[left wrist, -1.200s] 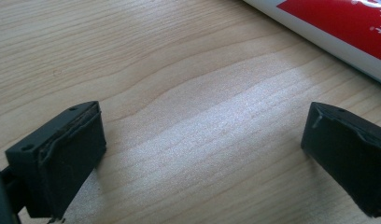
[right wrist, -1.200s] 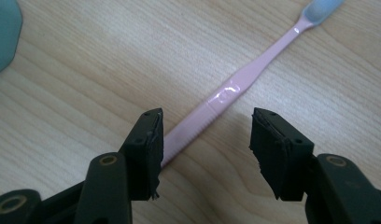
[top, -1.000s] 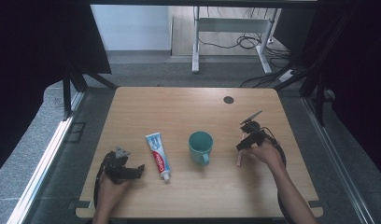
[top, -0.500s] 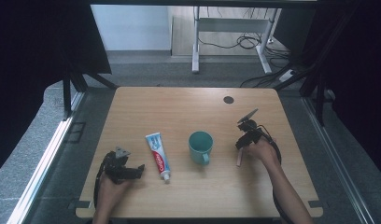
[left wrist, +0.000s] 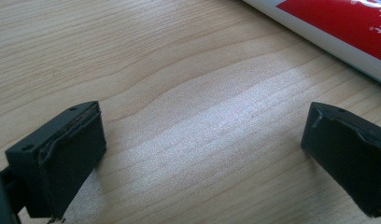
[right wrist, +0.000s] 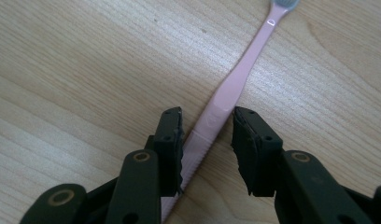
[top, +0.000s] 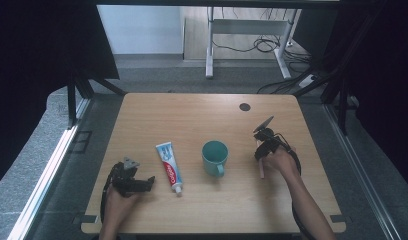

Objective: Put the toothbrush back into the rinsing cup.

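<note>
Closing in, the right gripper (right wrist: 206,140) has pulled its jaws nearer together since a moment ago, and the hand has hardly moved. A pink toothbrush (right wrist: 235,79) lies flat on the table (top: 192,115) between the jaws. One jaw is right against the handle. The other has a small gap, so the brush is not pinched yet. From above, the brush (top: 262,170) pokes out below the right hand (top: 278,161), right of the green cup (top: 214,156). Far to the left, the left gripper (left wrist: 202,154) has not moved. Its jaws are wide apart with nothing between them, near the toothpaste tube (top: 169,165).
</note>
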Demonstrator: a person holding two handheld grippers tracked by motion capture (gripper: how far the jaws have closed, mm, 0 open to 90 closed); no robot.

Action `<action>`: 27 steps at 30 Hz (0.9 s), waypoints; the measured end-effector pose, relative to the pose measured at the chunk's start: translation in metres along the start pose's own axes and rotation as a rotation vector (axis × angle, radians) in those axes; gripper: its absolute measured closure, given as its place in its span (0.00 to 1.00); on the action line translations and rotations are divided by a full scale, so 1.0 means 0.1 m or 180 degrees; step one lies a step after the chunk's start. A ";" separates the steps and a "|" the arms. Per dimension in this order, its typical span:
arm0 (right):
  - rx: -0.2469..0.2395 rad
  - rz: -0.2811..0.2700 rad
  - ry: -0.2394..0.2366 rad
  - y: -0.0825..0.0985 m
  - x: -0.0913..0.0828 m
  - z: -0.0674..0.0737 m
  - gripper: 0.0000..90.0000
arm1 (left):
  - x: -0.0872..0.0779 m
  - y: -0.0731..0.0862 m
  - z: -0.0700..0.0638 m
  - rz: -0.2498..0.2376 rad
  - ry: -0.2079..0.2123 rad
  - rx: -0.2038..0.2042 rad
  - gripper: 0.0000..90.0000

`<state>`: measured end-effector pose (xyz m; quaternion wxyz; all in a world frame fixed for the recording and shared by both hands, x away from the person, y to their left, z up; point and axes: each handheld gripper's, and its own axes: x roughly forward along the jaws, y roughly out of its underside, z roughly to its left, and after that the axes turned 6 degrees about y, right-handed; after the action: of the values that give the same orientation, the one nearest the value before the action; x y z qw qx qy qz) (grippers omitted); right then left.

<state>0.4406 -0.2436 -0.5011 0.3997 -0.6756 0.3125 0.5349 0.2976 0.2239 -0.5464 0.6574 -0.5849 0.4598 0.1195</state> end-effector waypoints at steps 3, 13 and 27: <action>-0.0042 0.0036 0.0010 -0.01 0.00 0.00 0.74 | 0.00 0.00 0.00 0.0000 0.0003 0.0000 0.00; -0.0113 0.0199 -0.0041 -0.05 0.00 0.00 0.86 | 0.00 0.00 0.00 0.0000 0.0003 -0.0001 0.00; -0.0167 0.0295 -0.0118 -0.09 -0.02 -0.01 0.87 | 0.00 0.00 0.00 -0.0001 0.0004 0.0000 0.00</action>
<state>0.4485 -0.2399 -0.4967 0.3624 -0.6607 0.3219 0.5732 0.2977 0.2238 -0.5464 0.6571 -0.5850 0.4602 0.1191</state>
